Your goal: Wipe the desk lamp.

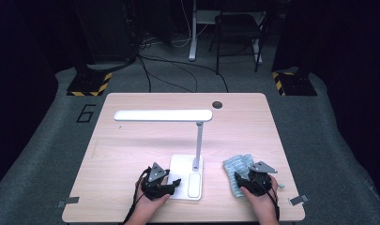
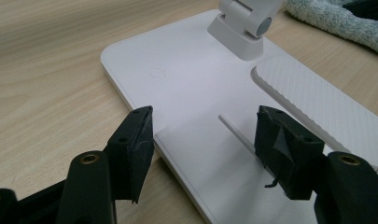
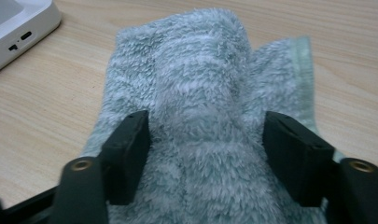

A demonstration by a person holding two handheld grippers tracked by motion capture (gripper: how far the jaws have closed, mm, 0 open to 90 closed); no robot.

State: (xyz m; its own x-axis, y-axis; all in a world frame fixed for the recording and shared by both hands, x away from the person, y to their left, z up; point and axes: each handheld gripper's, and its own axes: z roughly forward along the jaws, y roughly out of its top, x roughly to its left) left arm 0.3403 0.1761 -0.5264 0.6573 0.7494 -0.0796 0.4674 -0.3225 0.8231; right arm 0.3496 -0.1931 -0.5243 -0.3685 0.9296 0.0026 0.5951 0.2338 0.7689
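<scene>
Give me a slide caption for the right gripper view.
Right claw straddling a raised fold of fluffy grey-green towel on the wooden table, lamp base at the corner.

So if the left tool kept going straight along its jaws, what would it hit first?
Probably the flat white lamp base: the left tool already straddles its near edge, jaws apart. Further along that line stands the white hinge block of the lamp's stem, though depth is hard to judge.

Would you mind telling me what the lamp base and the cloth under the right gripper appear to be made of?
The lamp base looks like matte white plastic: smooth, evenly coloured, with rounded moulded edges and a finely textured inset pad. The cloth looks like soft pale blue-green microfibre or terry: a fuzzy pile with a stitched hem along one edge.
</scene>
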